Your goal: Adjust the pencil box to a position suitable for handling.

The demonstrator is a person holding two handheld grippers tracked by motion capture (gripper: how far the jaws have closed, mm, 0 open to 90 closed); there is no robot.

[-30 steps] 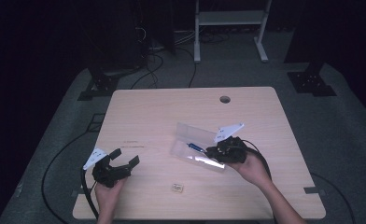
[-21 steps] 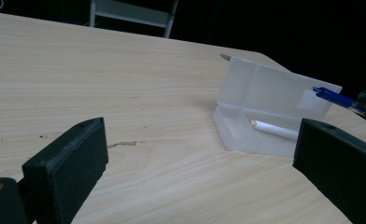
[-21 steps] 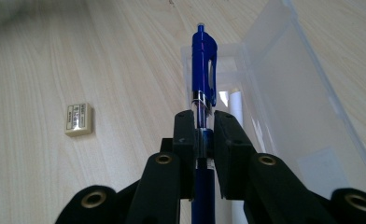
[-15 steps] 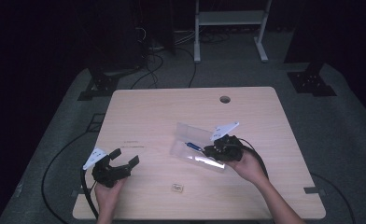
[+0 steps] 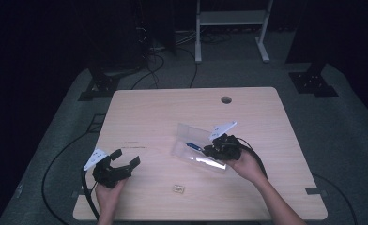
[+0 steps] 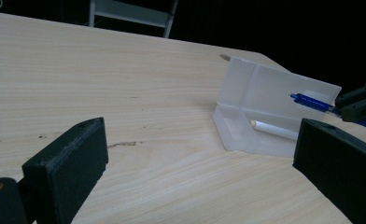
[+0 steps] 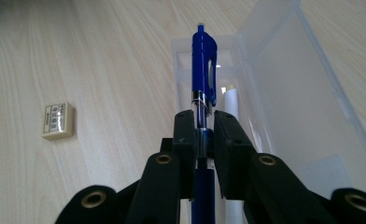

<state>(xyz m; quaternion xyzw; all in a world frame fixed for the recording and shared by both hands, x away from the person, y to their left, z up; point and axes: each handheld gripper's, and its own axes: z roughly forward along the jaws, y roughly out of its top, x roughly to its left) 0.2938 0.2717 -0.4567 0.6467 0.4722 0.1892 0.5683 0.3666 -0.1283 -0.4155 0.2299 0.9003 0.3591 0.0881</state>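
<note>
A clear plastic pencil case [image 5: 196, 147] [image 6: 260, 100] [image 7: 284, 79] lies open at the table's middle right, its lid tipped back. Inside it lies a white pen [image 6: 274, 130] [image 7: 231, 105]. My right gripper [image 5: 209, 149] [image 7: 203, 128] is shut on a blue pen [image 5: 192, 146] [image 6: 312, 102] [image 7: 203, 79], holding it lengthwise just over the case's tray, clip end pointing away. My left gripper [image 5: 125, 158] [image 6: 195, 163] rests at the front left of the table, jaws wide open with nothing between them, facing the case.
A small cream eraser [image 5: 178, 188] [image 7: 57, 121] lies near the front edge, between the two hands. The wooden table [image 5: 163, 117] has a cable hole [image 5: 226, 100] at the back. A white metal stand [image 5: 229, 18] and cables occupy the dark floor behind.
The right gripper with the blue pen has shifted slightly left over the case. The left gripper has kept still.
</note>
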